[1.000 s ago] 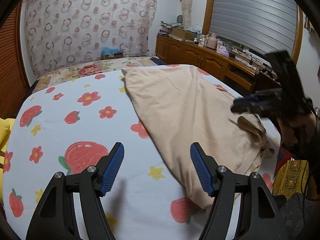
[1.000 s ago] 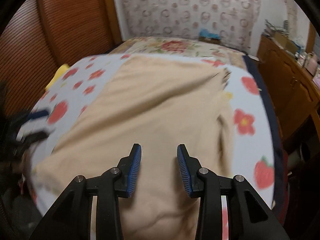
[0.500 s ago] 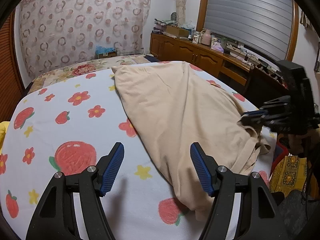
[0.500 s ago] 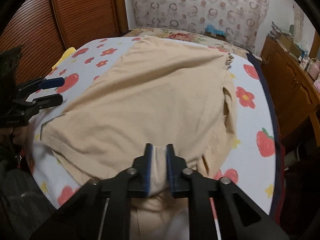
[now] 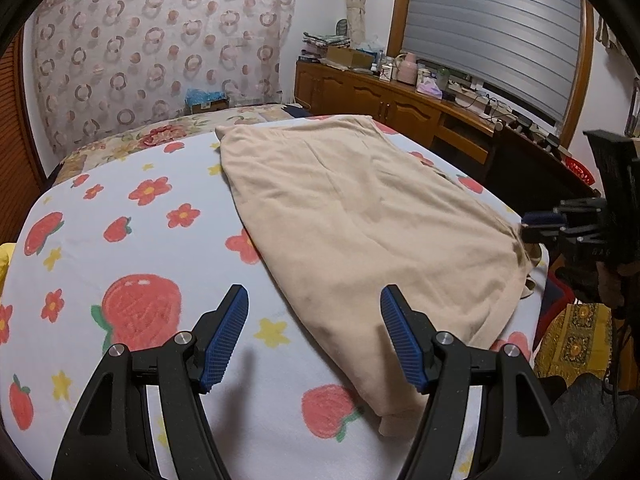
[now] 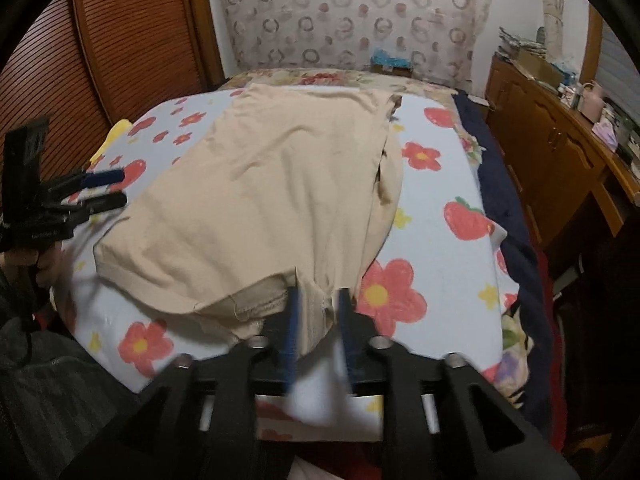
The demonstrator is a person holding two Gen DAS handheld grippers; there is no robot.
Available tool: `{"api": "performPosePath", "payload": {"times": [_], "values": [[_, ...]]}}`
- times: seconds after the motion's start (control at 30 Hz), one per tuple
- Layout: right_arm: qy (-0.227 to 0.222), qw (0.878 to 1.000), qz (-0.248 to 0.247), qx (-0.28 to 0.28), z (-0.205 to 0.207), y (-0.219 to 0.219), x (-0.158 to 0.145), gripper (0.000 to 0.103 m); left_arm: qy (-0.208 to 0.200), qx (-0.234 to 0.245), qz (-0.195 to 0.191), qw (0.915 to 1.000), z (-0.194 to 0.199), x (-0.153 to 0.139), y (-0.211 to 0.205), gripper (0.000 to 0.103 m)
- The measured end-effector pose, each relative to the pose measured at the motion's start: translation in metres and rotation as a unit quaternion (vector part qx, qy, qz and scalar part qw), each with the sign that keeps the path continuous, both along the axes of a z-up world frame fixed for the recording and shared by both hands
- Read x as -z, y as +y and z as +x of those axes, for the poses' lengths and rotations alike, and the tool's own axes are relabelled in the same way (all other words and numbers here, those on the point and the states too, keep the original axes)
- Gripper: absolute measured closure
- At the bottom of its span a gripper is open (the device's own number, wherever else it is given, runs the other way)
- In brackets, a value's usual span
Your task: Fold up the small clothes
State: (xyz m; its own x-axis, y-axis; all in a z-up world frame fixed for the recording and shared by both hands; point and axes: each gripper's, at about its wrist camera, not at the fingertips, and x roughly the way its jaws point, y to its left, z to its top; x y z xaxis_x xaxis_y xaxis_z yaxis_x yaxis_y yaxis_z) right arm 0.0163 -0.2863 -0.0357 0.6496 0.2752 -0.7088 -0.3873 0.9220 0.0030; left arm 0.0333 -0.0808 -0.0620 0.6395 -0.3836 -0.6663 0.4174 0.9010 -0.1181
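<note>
A beige garment lies spread on a bed with a strawberry-and-flower sheet; it also shows in the right wrist view. My left gripper is open and empty, hovering above the sheet at the garment's near left edge. My right gripper sits at the garment's near hem, its jaws a little apart with beige fabric between them; motion blur hides whether they pinch it. It also appears in the left wrist view at the garment's right corner.
A wooden sideboard with clutter runs along the right of the bed. A wooden slatted wardrobe stands on the left. A patterned curtain hangs behind the bed. A yellow cloth lies at the bed's left edge.
My right gripper closed toward the garment's near hem, then its jaws widened slightly as it dropped lower. The garment's near edge has bunched up. My left gripper stayed open and barely moved.
</note>
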Motion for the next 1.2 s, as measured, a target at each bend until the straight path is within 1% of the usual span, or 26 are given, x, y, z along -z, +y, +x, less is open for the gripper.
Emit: {"api": "performPosePath", "payload": {"times": [0.03,0.07,0.17,0.3,0.37,0.47,0.63,0.73,0.8,0.87,0.93,1.0,1.1,1.17,1.2], "values": [[-0.008,1.0,0.003,0.002,-0.001,-0.001,-0.003,0.057,0.002,0.001,0.001,1.0,-0.001,0.001,-0.001,0.034],[-0.014,1.0,0.005,0.006,-0.001,-0.001,-0.003,0.054,0.003,0.002,0.002,1.0,-0.001,0.002,-0.002,0.033],[-0.025,1.0,0.007,0.014,0.001,0.001,-0.001,0.051,0.008,0.004,0.004,1.0,-0.003,0.005,-0.003,0.034],[-0.039,0.998,0.036,0.018,-0.004,-0.002,-0.002,0.049,0.013,0.008,0.006,0.9999,-0.005,0.008,-0.006,0.034],[-0.051,0.998,0.042,0.023,-0.005,-0.006,-0.004,0.046,0.015,0.011,0.007,0.9998,-0.006,0.009,-0.007,0.034],[-0.045,0.998,0.038,0.034,0.002,-0.006,0.003,0.046,0.02,0.016,0.006,0.9997,-0.008,0.012,-0.009,0.034],[-0.013,0.998,0.026,0.048,0.014,-0.005,0.024,0.046,0.031,0.018,0.007,0.9993,-0.013,0.016,-0.01,0.034],[0.005,0.998,0.031,0.056,0.019,-0.007,0.032,0.046,0.027,0.015,-0.005,0.9995,-0.017,0.015,-0.005,0.034],[0.014,0.998,0.039,0.056,0.019,-0.008,0.036,0.046,0.026,0.017,-0.008,0.9995,-0.017,0.014,-0.003,0.036],[0.018,0.997,0.046,0.054,0.019,-0.007,0.036,0.046,0.028,0.019,-0.005,0.9994,-0.018,0.013,-0.004,0.045],[0.024,0.997,0.053,0.044,0.019,-0.006,0.036,0.046,0.033,0.025,-0.006,0.9991,-0.019,0.014,-0.005,0.051],[0.026,0.998,0.053,0.033,0.016,-0.002,0.036,0.046,0.039,0.032,-0.007,0.9987,-0.02,0.016,-0.007,0.052],[0.022,0.999,0.041,0.014,0.016,0.005,0.037,0.046,0.049,0.041,-0.009,0.9979,-0.021,0.019,-0.01,0.053],[0.019,0.999,0.033,0.011,0.018,0.007,0.038,0.046,0.055,0.043,-0.006,0.9976,-0.022,0.021,-0.01,0.053],[0.018,0.999,0.033,0.008,0.018,0.007,0.038,0.048,0.056,0.043,-0.007,0.9975,-0.022,0.022,-0.01,0.053]]}}
